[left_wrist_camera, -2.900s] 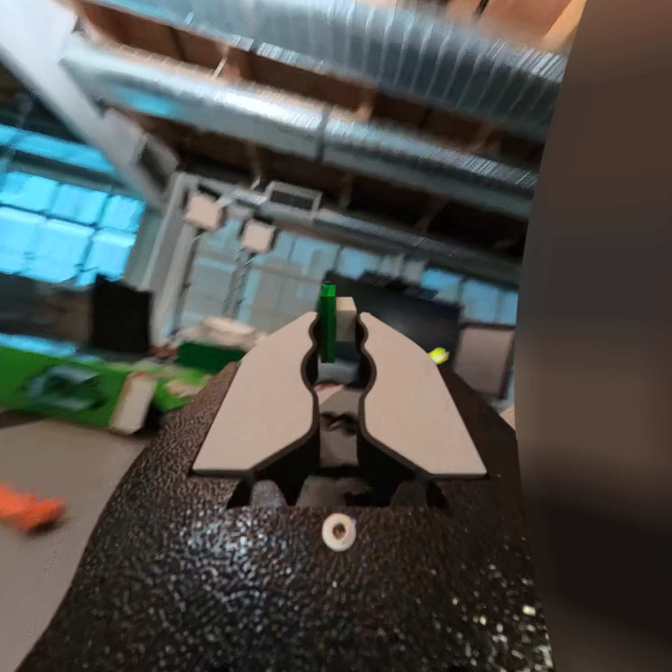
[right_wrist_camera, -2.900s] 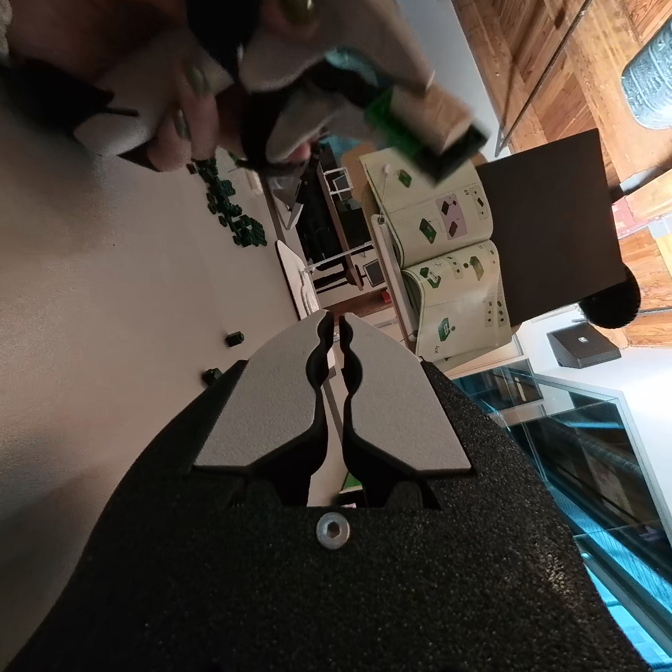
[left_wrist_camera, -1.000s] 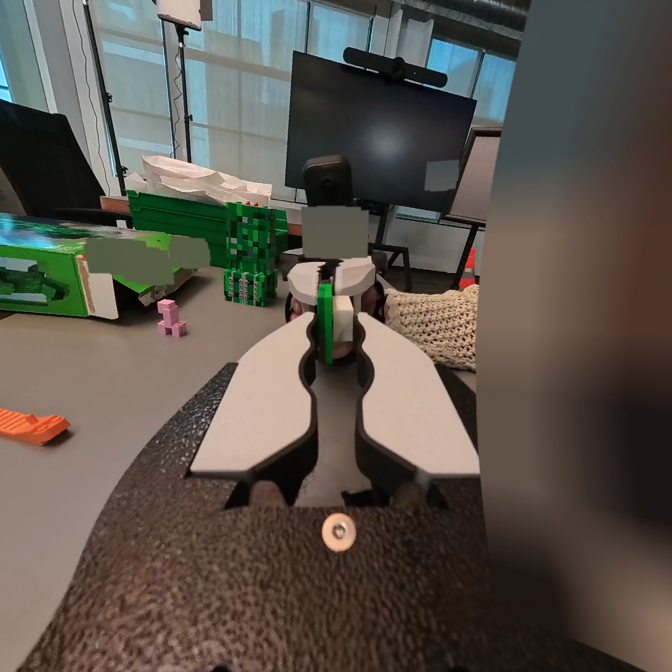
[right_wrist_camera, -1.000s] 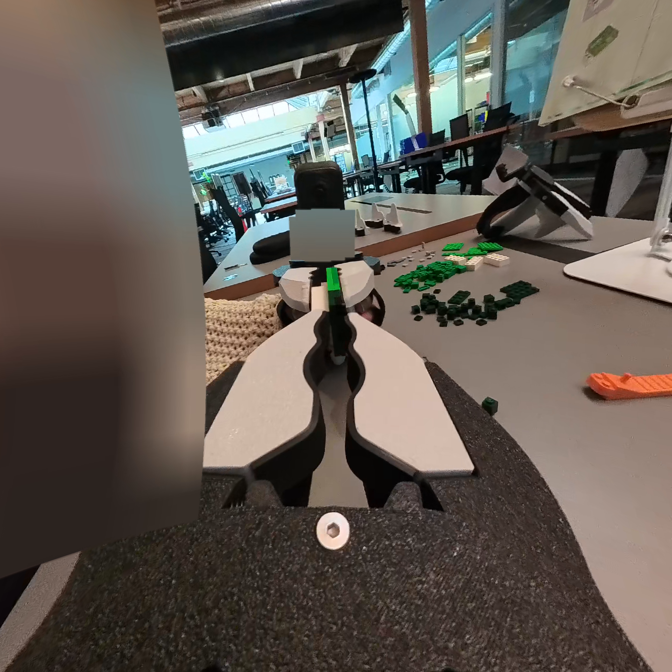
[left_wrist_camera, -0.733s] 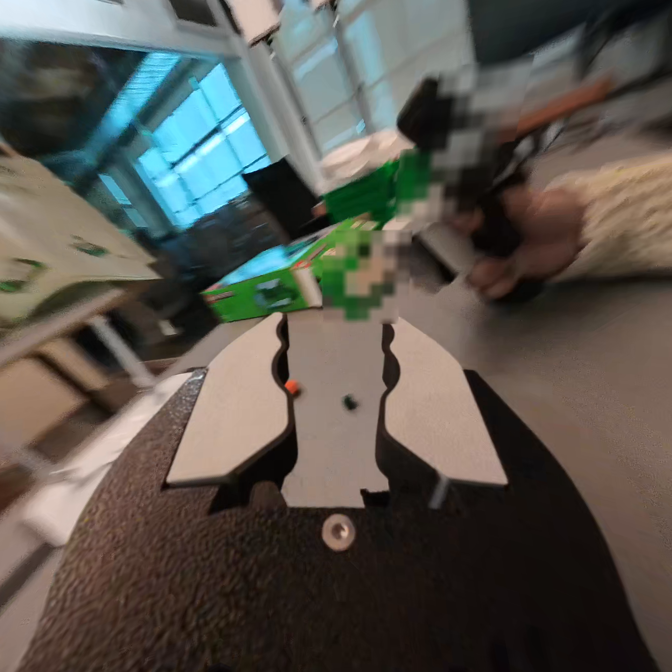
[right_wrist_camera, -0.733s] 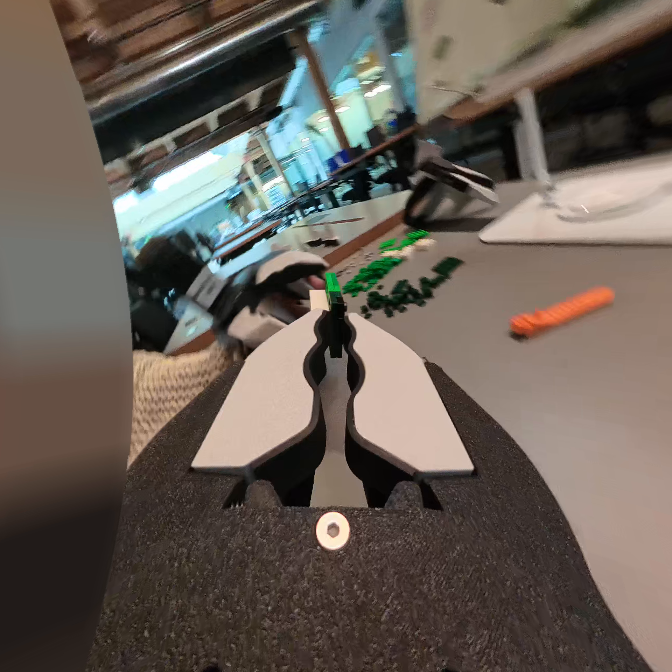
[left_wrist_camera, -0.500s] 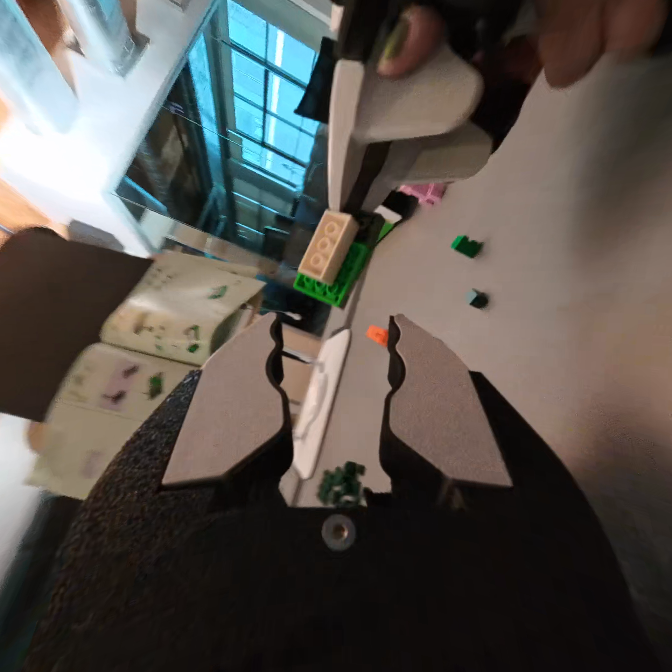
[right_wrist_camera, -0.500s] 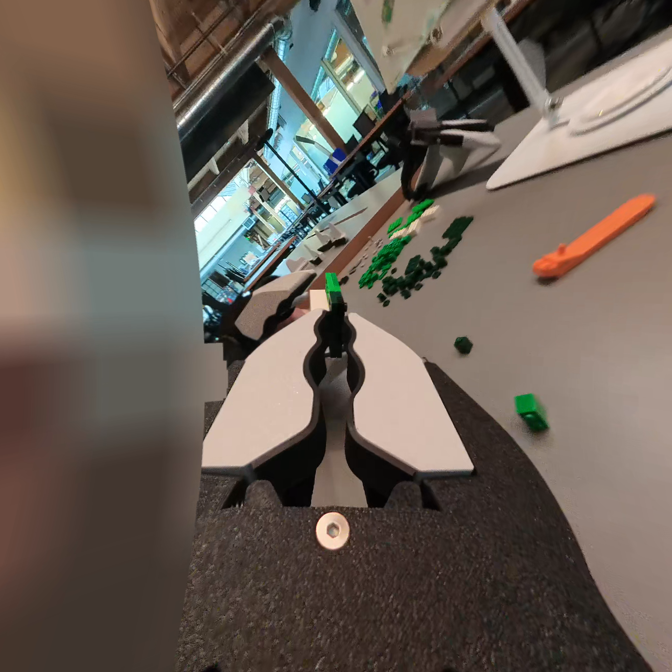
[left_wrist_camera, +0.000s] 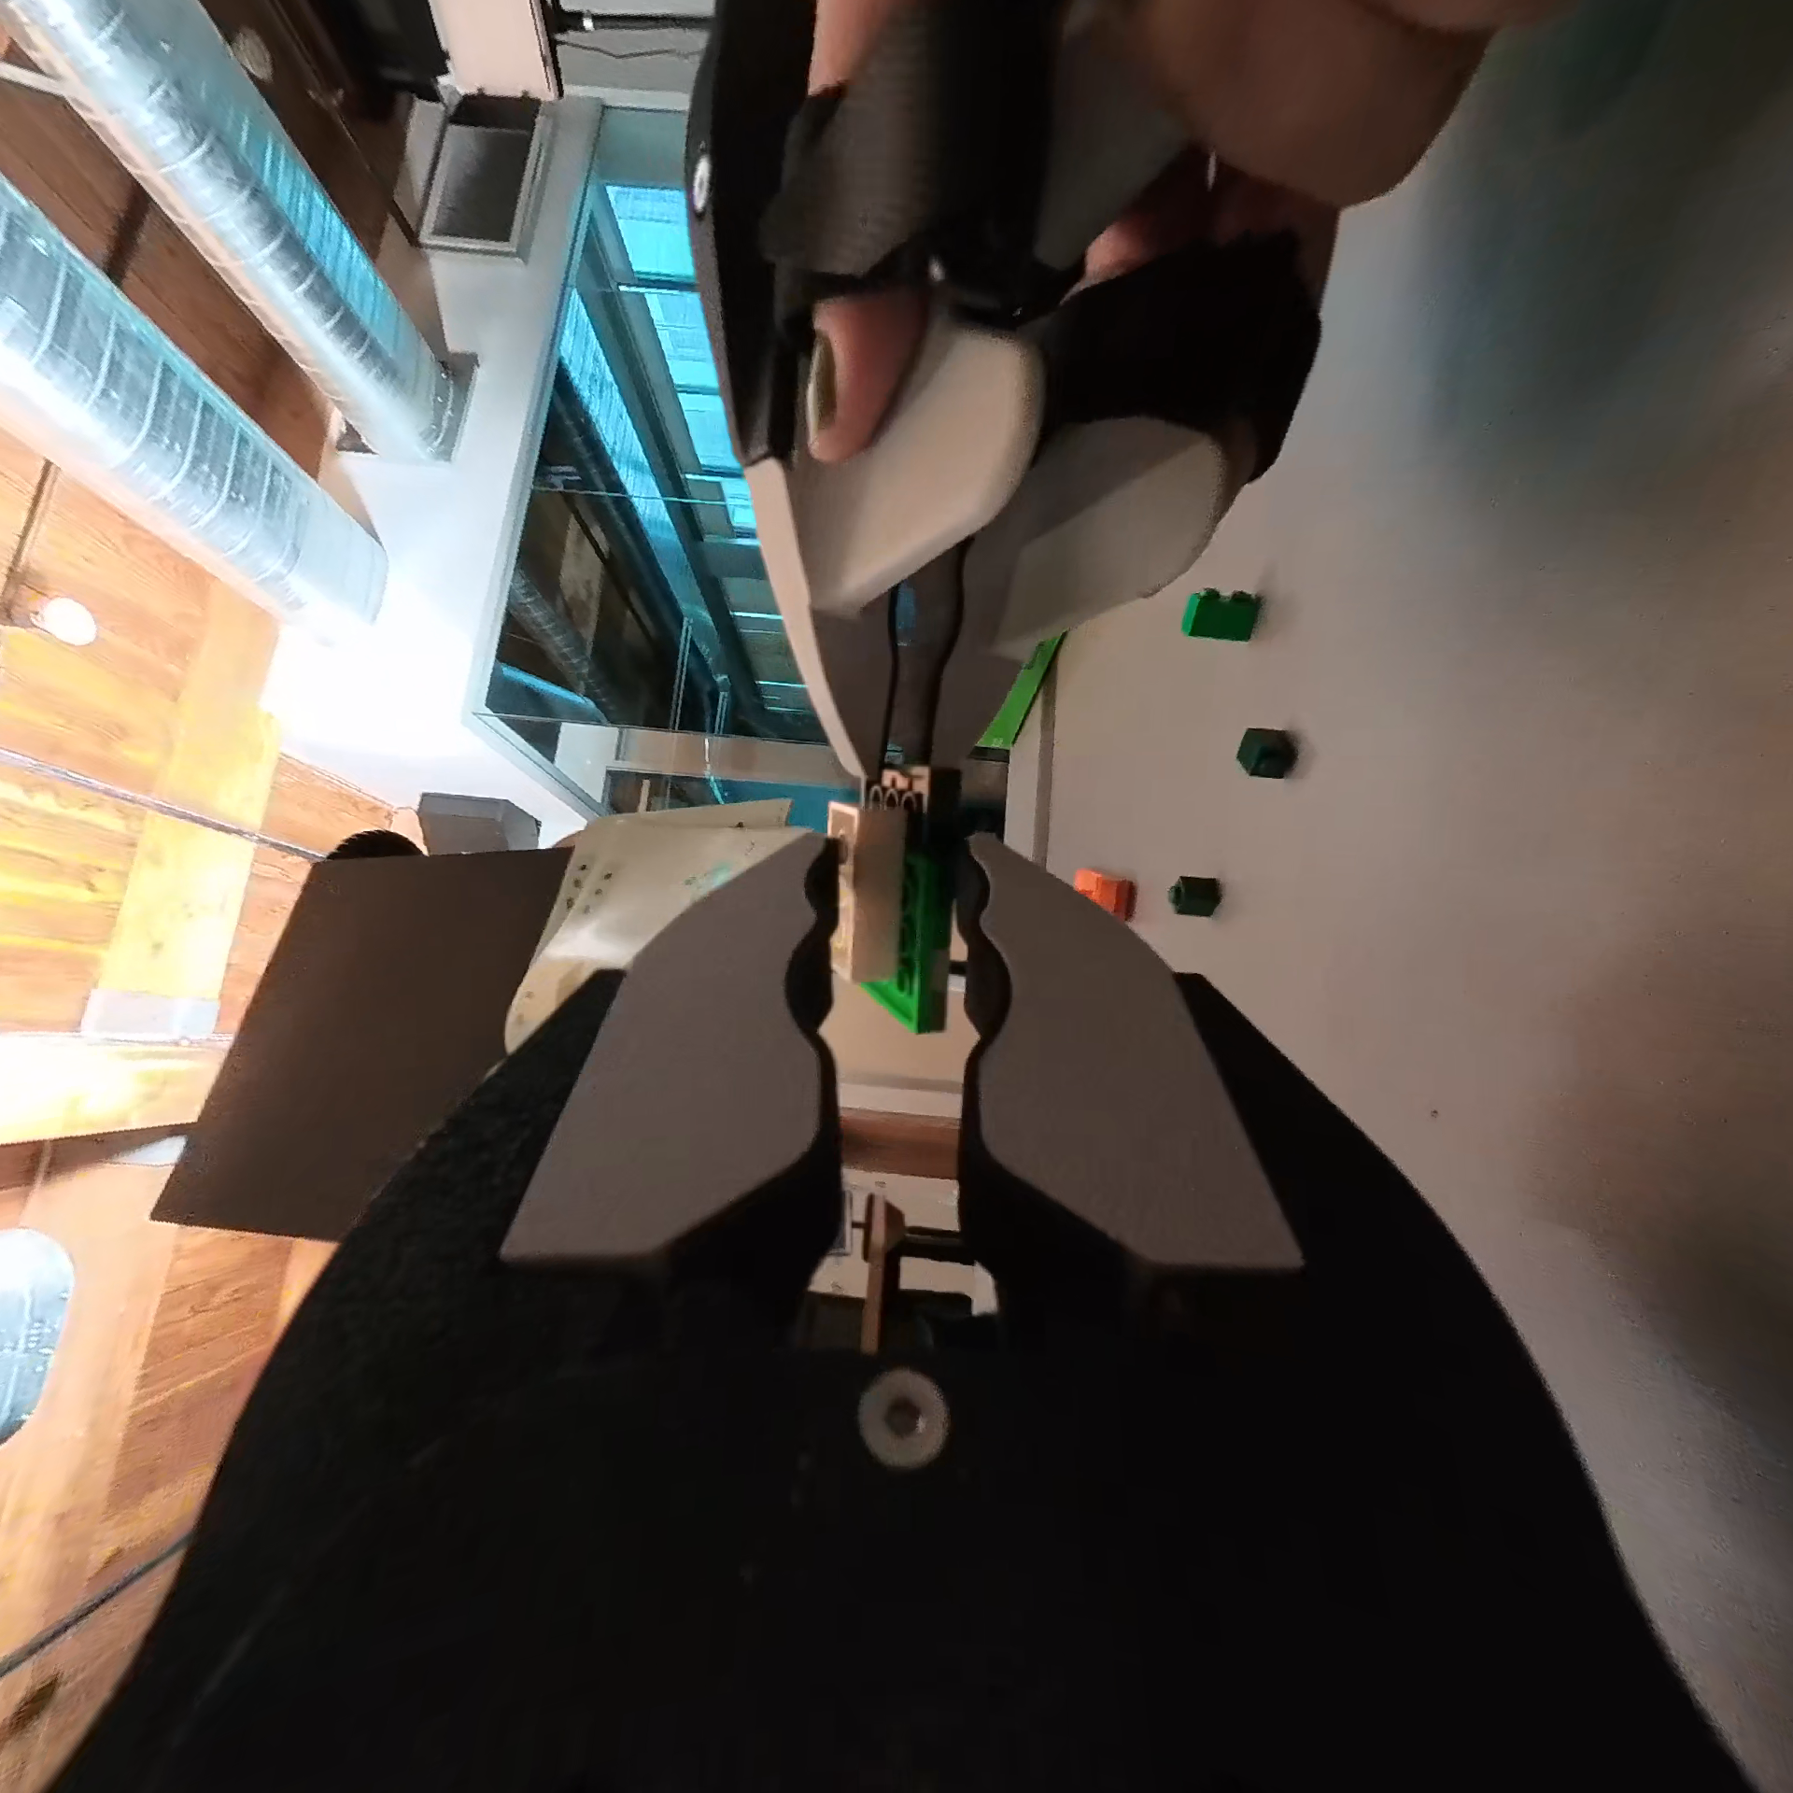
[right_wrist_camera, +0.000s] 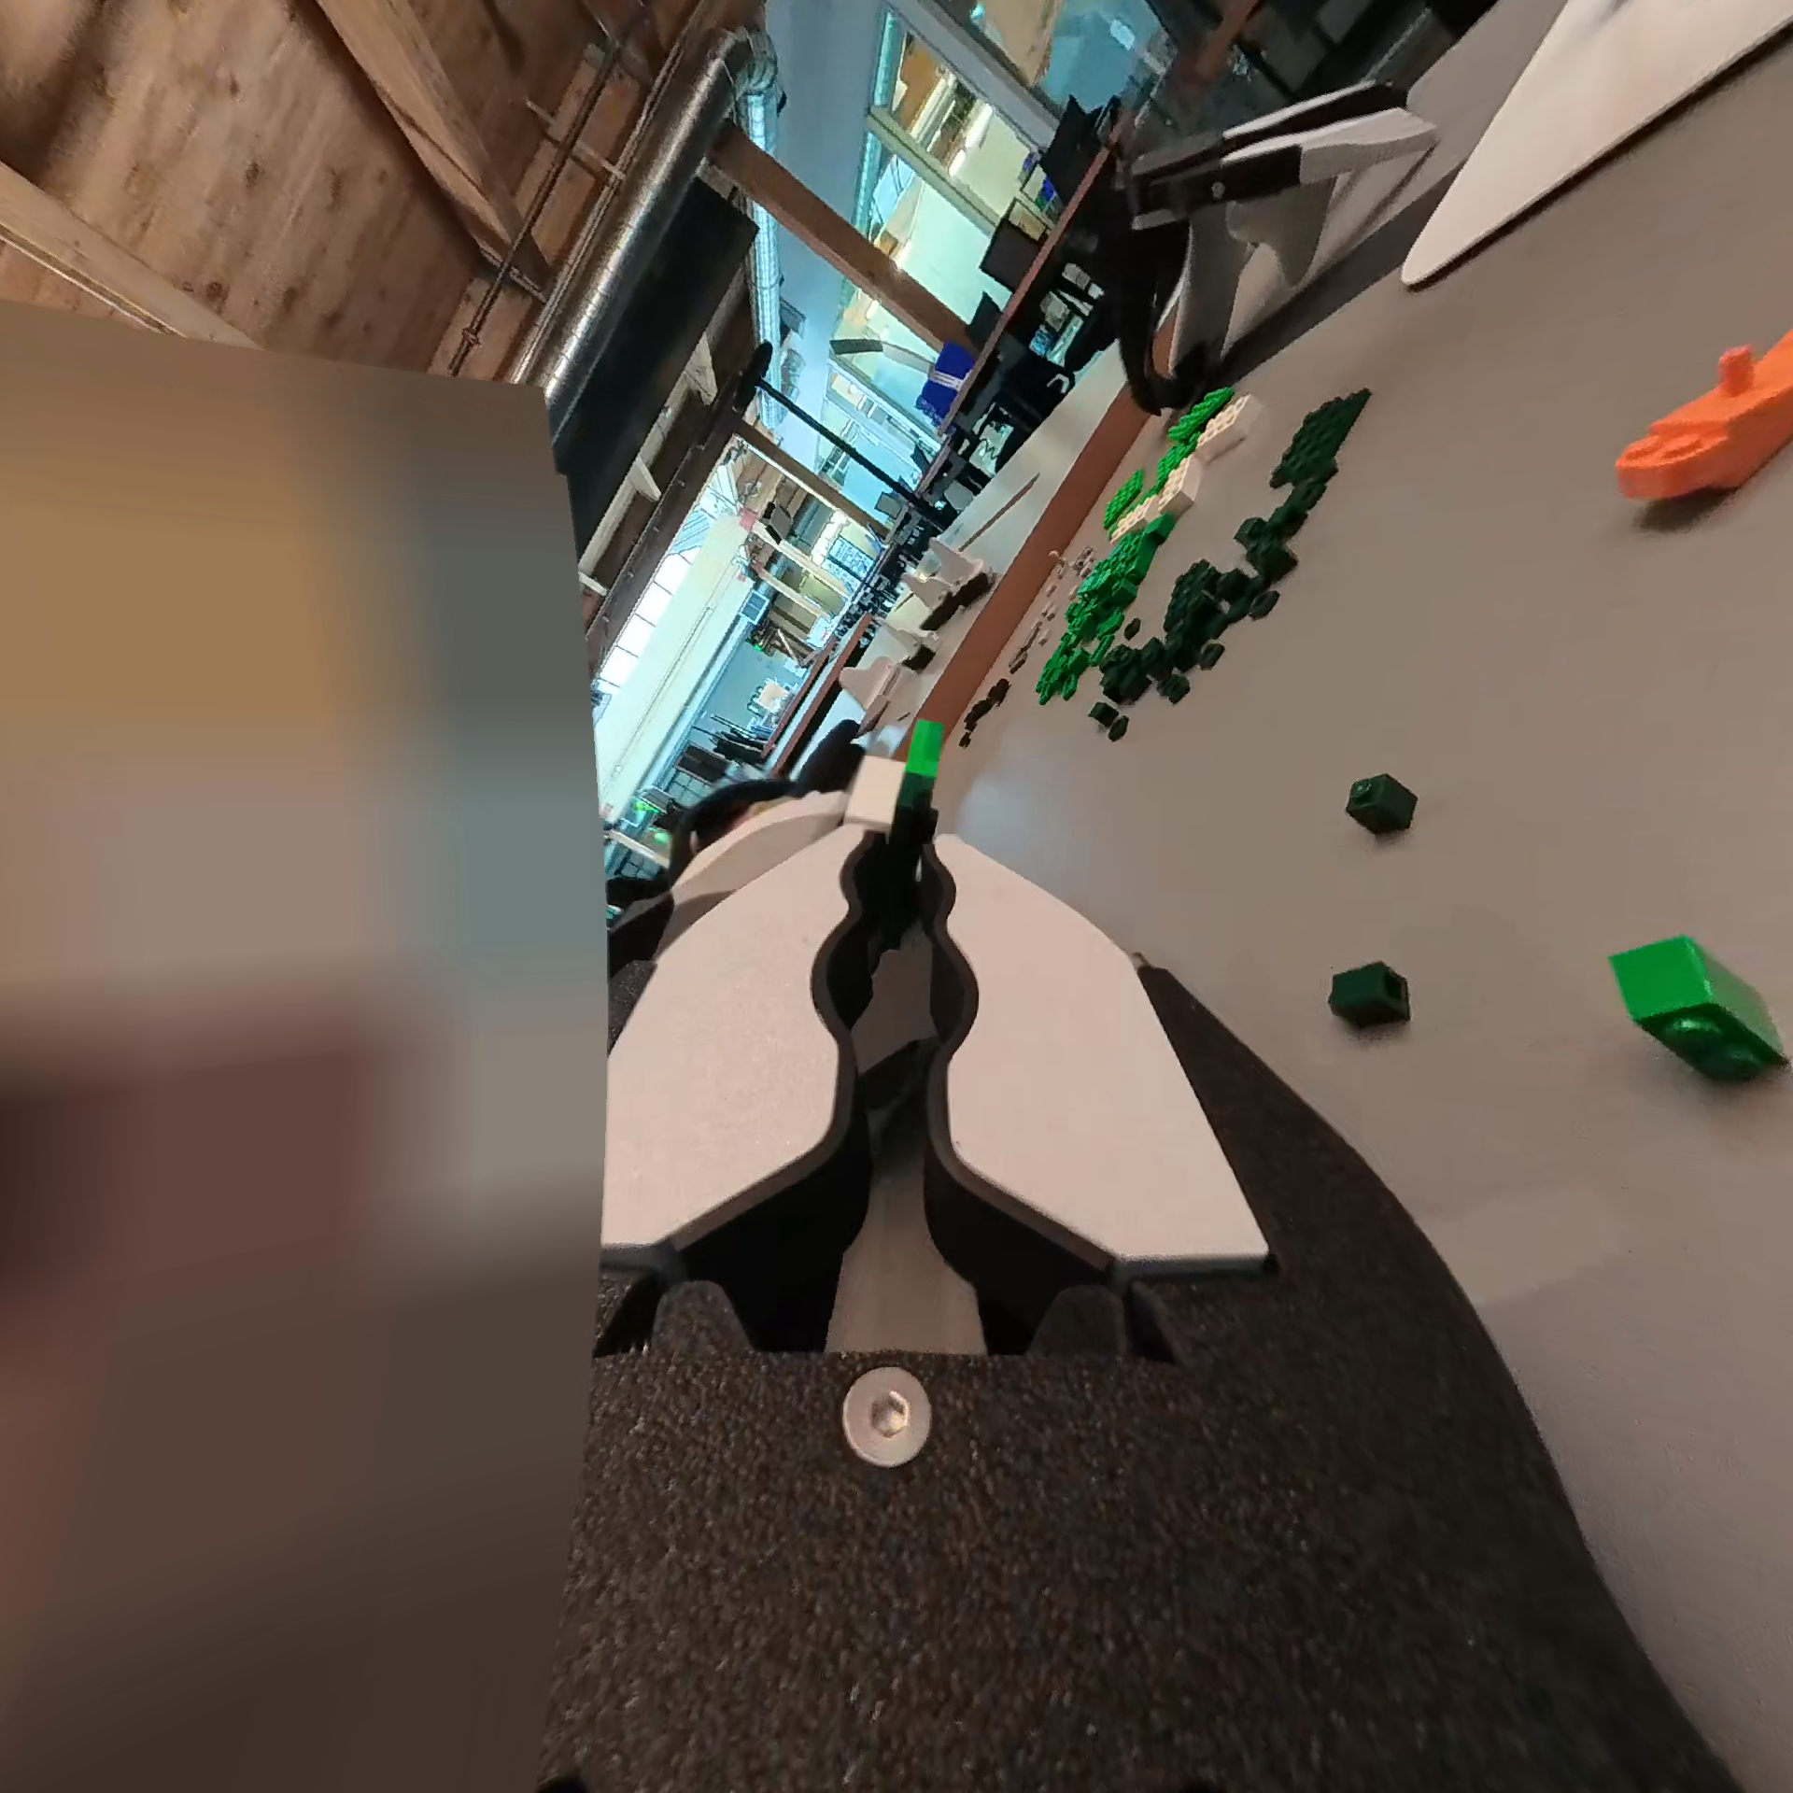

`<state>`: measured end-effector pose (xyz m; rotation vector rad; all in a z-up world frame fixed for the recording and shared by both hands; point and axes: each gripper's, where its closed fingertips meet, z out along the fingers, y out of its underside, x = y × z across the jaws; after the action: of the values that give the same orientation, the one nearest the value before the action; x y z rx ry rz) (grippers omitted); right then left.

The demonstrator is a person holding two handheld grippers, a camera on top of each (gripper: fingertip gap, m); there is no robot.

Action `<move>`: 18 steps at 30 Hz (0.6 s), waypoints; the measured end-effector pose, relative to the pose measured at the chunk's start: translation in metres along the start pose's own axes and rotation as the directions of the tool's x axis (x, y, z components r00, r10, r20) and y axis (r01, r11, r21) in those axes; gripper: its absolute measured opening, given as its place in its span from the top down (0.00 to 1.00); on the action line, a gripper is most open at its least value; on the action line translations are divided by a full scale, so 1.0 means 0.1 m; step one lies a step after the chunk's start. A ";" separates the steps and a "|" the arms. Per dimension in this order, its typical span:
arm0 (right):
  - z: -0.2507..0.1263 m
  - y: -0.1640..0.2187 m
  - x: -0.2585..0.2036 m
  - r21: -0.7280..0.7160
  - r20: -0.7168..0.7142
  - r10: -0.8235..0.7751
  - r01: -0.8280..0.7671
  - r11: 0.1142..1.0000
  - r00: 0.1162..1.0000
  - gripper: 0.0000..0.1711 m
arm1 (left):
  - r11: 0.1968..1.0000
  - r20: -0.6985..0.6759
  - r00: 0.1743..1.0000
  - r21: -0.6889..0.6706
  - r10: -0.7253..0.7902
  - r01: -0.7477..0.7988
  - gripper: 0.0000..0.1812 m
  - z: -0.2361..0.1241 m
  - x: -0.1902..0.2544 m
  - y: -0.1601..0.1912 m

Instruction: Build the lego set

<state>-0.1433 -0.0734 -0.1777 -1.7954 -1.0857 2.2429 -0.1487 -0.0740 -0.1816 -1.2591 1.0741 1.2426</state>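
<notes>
The right gripper [right_wrist_camera: 897, 854] is clenched on the brick stack [left_wrist_camera: 897, 912], at 12 o'clock from the left gripper [left_wrist_camera: 897, 897], whose jaws stand apart around it. Step: regrasping; next, the left should probably close squarely.

Grey table [right_wrist_camera: 1552, 776], loose green bricks [right_wrist_camera: 1184, 592] scattered, orange tool [right_wrist_camera: 1708, 446], white mat [right_wrist_camera: 1591, 146]

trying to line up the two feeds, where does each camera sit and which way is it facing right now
Left wrist view: on the left gripper, rolled sideways, looking along its open fingers at the small lego assembly between them; the right gripper and a hand face it.
Right wrist view: on the right gripper, tilted, facing the loose green bricks on the table.
Shared: the assembly and both grippers.
</notes>
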 end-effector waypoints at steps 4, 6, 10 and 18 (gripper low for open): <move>0.02 -0.02 -0.09 -0.008 -0.007 -0.214 0.214 0.977 0.977 0.88 | 0.994 -0.030 0.993 -0.005 -0.110 0.110 0.88 0.00 -0.03 0.04; 0.01 -0.05 -0.10 -0.012 -0.040 -0.347 0.347 0.938 0.937 0.83 | 0.978 -0.059 0.977 0.022 -0.206 0.207 0.88 -0.01 -0.03 0.05; -0.10 -0.11 -0.09 -0.052 -0.059 -0.567 0.565 0.824 0.822 0.76 | 0.891 -0.208 0.885 0.101 -0.416 0.442 0.88 -0.04 0.06 0.01; -0.18 0.20 -0.14 -0.254 0.055 -0.949 0.923 0.288 0.312 0.82 | 0.558 -0.524 0.577 0.216 -0.627 0.802 0.88 -0.23 -0.03 -0.28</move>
<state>-0.1163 -0.0862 -0.1785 -0.7685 -1.7931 1.2397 -0.1191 -0.0953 -0.1781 -1.4012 0.8563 0.0671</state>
